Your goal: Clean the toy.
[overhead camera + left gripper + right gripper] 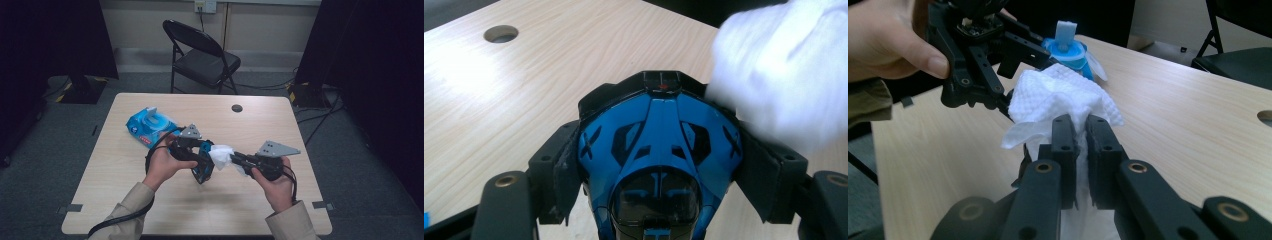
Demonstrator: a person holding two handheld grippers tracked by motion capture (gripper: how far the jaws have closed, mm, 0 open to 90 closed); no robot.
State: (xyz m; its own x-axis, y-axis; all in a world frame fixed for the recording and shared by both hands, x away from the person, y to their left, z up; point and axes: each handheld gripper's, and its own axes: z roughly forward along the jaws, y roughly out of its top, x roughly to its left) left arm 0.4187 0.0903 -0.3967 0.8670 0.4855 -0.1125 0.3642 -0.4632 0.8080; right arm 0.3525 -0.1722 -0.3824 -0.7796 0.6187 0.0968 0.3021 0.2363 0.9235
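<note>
while left tongs [659, 165] grip mouse [659, 150], wipe [1063, 100] touches.

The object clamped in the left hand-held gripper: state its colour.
Glossy blue object with black panels, seen best in the left gripper view.

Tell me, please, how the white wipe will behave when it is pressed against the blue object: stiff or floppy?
Probably floppy: the white wipe bunches and folds above the right tool that pinches it. It seems light, since loose corners hang free. It will likely mould around the blue object, which the left tool holds.
</note>
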